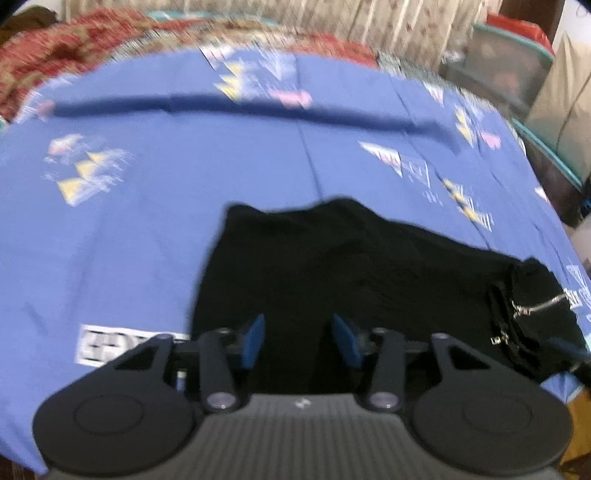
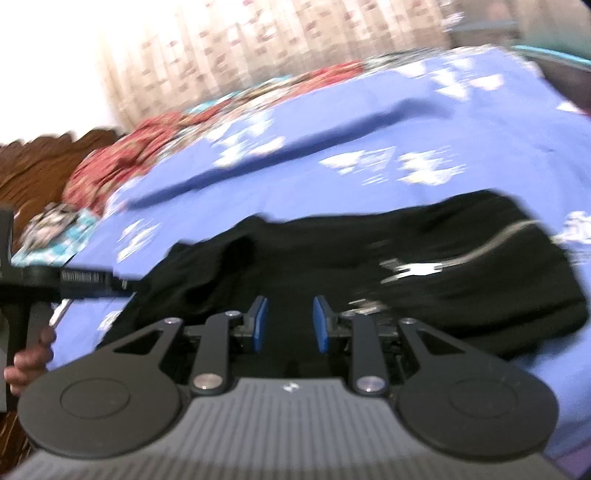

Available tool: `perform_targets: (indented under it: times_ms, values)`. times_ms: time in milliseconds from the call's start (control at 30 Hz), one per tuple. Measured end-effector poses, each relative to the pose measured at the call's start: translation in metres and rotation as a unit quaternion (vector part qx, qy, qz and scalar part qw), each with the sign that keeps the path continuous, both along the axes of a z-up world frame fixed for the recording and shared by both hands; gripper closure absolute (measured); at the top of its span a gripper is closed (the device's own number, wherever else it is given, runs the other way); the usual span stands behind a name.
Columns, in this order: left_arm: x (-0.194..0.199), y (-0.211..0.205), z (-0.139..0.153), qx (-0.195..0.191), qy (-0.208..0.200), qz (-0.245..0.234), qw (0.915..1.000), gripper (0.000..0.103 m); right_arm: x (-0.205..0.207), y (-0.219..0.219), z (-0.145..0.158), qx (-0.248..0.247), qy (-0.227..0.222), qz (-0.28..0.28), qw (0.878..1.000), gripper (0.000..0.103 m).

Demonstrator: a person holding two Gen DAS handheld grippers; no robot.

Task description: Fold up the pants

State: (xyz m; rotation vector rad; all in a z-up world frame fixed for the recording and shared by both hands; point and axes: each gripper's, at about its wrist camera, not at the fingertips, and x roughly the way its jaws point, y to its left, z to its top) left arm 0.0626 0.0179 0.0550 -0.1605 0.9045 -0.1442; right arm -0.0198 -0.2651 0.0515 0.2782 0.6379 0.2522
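Black pants point(image 1: 351, 258) lie bunched on a blue patterned bedsheet point(image 1: 147, 240), with a silver zipper point(image 1: 539, 304) at their right end. My left gripper point(image 1: 301, 341) sits at their near edge, and black cloth fills the narrow gap between its blue pads point(image 1: 255, 339). In the right wrist view the pants point(image 2: 443, 280) and zipper point(image 2: 480, 243) spread ahead. My right gripper point(image 2: 290, 325) is likewise narrowed on black cloth at the near edge. The left gripper's body point(image 2: 74, 284) and the person's hand point(image 2: 29, 362) holding it show at the left. Both views are blurred.
A red patterned blanket point(image 1: 55, 48) lies along the bed's far side below a pale curtain point(image 1: 369, 18). A wooden headboard point(image 2: 37, 166) stands at the left. A white printed label point(image 1: 110, 343) lies on the sheet by the left gripper. The bed's edge point(image 1: 554, 166) drops off at the right.
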Motion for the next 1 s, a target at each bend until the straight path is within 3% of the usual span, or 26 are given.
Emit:
perform_targets:
  times_ms: [67, 100, 133, 167, 233, 367, 500, 667, 733, 767, 800, 900, 1000]
  values:
    - [0.009, -0.011, -0.013, 0.022, 0.021, -0.004, 0.9995, 0.067, -0.003, -0.026, 0.005, -0.01, -0.017, -0.047, 0.999, 0.072]
    - [0.014, -0.02, -0.024, 0.057, 0.035, -0.009, 0.9977, 0.067, -0.005, -0.036, 0.006, -0.012, -0.024, -0.069, 0.997, 0.068]
    - [0.017, -0.025, -0.034, 0.085, 0.04, -0.016, 0.9954, 0.066, -0.006, -0.05, 0.006, -0.015, -0.029, -0.099, 0.995, 0.062]
    - [0.017, -0.031, -0.039, 0.107, 0.028, -0.024, 0.9936, 0.066, -0.007, -0.064, 0.005, -0.016, -0.033, -0.126, 0.991, 0.049]
    - [0.018, -0.041, -0.038, 0.139, 0.025, -0.03, 0.9895, 0.066, -0.006, -0.09, -0.001, -0.01, -0.028, -0.176, 0.984, 0.04]
    - [0.024, -0.041, -0.03, 0.134, 0.047, -0.015, 0.9897, 0.068, 0.002, -0.129, -0.025, 0.05, 0.016, -0.223, 0.973, 0.04]
    - [0.019, -0.038, -0.012, 0.102, 0.057, -0.012, 0.9931, 0.067, 0.011, -0.143, -0.045, 0.09, 0.048, -0.235, 0.967, 0.039]
    - [0.006, -0.048, 0.027, 0.082, 0.022, -0.031, 0.9959, 0.059, 0.018, -0.134, -0.047, 0.094, 0.048, -0.214, 0.971, 0.039]
    - [0.006, -0.061, 0.043, 0.072, 0.005, -0.051, 0.9961, 0.054, 0.013, -0.127, -0.041, 0.086, 0.049, -0.195, 0.976, 0.049]
    - [0.006, -0.069, 0.05, 0.071, -0.003, -0.062, 0.9955, 0.05, 0.016, -0.122, -0.04, 0.073, 0.053, -0.189, 0.978, 0.066]
    - [0.005, -0.077, 0.055, 0.072, -0.009, -0.073, 0.9947, 0.045, 0.018, -0.116, -0.038, 0.054, 0.056, -0.183, 0.98, 0.074]
    - [0.01, -0.108, 0.067, 0.063, -0.019, -0.113, 0.9913, 0.029, 0.016, -0.1, -0.027, 0.021, 0.035, -0.162, 0.986, 0.084]
    - [0.024, -0.142, 0.074, 0.03, -0.006, -0.16, 0.9866, 0.024, 0.007, -0.073, -0.009, -0.018, -0.007, -0.116, 0.993, 0.085]
